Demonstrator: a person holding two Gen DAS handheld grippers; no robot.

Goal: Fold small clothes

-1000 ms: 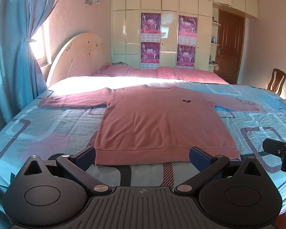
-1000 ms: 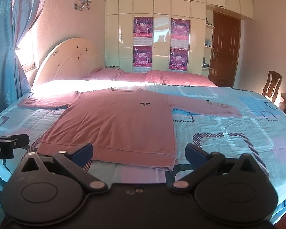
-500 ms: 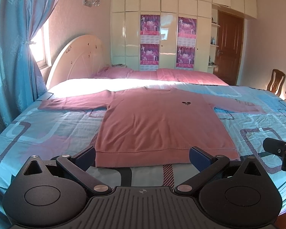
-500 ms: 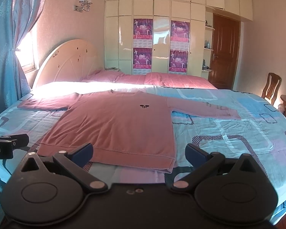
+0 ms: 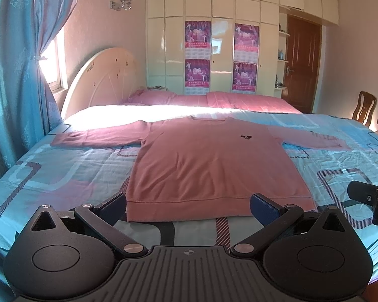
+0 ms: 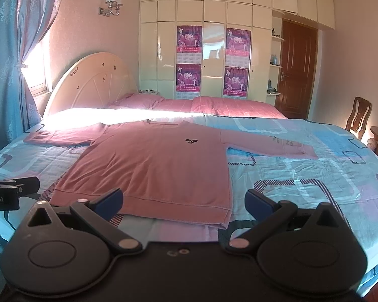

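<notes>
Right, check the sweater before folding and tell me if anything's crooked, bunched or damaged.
Nothing stands out. The pink sweater lies flat on the bed, front up, both sleeves spread sideways, hem straight. No tears or stains show. Both sets of jaws are open and off the cloth.

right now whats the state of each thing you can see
pink long-sleeved sweater: flat on the bed, unfolded, sleeves spread out
left gripper: fingers open, holding nothing
right gripper: fingers open, holding nothing
brown wooden door: closed
blue curtain: tied back
cream wardrobe doors: closed
</notes>
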